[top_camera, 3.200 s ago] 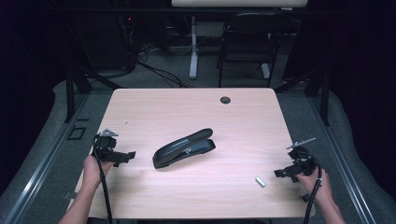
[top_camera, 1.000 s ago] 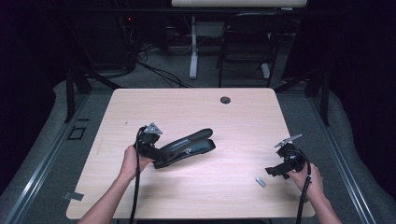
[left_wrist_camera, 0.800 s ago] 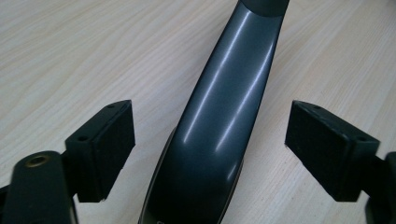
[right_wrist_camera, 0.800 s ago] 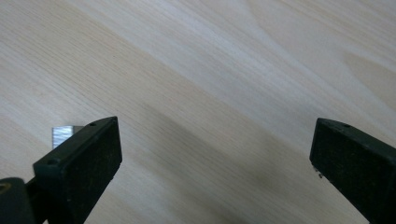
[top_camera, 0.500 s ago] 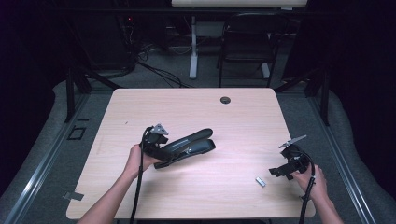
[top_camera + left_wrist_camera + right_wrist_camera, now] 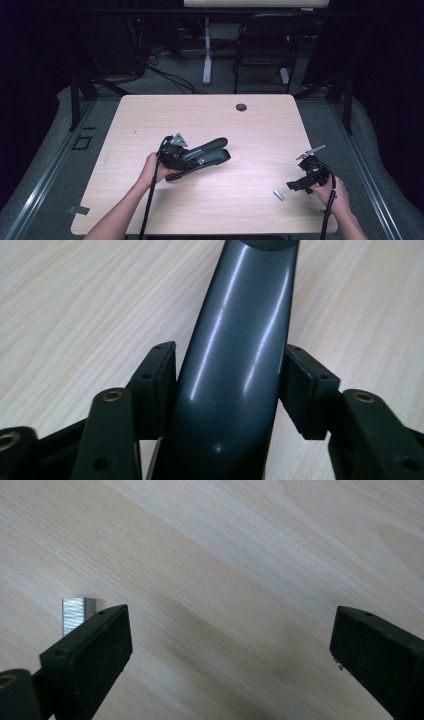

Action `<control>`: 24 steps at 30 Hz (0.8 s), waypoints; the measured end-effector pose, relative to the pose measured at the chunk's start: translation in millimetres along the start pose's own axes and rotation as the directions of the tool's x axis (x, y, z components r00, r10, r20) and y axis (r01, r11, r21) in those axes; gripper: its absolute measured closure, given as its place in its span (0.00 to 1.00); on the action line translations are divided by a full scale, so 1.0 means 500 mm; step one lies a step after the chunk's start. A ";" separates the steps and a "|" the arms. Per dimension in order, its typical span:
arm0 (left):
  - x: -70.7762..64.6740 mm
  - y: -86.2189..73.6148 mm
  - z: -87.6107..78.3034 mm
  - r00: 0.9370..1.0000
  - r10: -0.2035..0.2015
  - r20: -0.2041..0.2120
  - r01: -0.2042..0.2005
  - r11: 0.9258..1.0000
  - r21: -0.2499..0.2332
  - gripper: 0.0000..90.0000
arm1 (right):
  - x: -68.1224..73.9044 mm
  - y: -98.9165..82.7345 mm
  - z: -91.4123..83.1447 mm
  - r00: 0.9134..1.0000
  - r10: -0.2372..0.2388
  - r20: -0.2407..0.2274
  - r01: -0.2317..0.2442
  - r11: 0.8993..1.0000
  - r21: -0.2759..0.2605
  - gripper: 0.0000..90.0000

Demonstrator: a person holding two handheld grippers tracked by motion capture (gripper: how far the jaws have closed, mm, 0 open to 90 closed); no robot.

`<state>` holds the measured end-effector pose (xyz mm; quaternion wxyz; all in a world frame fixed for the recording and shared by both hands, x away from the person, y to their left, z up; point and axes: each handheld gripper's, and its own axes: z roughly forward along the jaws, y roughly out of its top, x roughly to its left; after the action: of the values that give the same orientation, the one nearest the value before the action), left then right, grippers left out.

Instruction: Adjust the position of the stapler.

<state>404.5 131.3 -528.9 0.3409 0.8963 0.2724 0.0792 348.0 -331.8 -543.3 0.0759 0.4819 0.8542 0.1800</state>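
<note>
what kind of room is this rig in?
Probably a lab or office workspace, dimly lit: a light wood desk with a cable grommet, a chair behind it, and floor cables.

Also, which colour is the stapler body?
Glossy dark grey stapler, seen best in the left gripper view.

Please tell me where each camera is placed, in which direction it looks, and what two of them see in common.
High view: above the person's side, looking forward and down at the table; forearms, both tools.
Left gripper view: on the left tool, looking along the stapler between its jaws.
Right gripper view: on the right tool, open over staples.
Shared: stapler, high and left views.
</note>
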 end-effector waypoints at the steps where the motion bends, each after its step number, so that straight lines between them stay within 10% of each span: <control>1: 0.001 -0.001 -0.001 1.000 0.007 0.012 -0.007 1.000 -0.001 0.52 | 0.000 0.000 0.001 1.000 -0.004 0.003 0.004 1.000 0.001 0.03; 24: -0.015 -0.010 -0.007 0.991 0.098 0.095 -0.097 0.995 -0.014 0.58 | 0.007 0.010 0.005 0.999 -0.034 -0.015 0.034 0.999 0.018 0.04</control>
<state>394.8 132.3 -529.5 0.3532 0.9098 0.2113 0.0541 351.0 -326.0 -543.4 0.0682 0.4665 0.8644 0.1747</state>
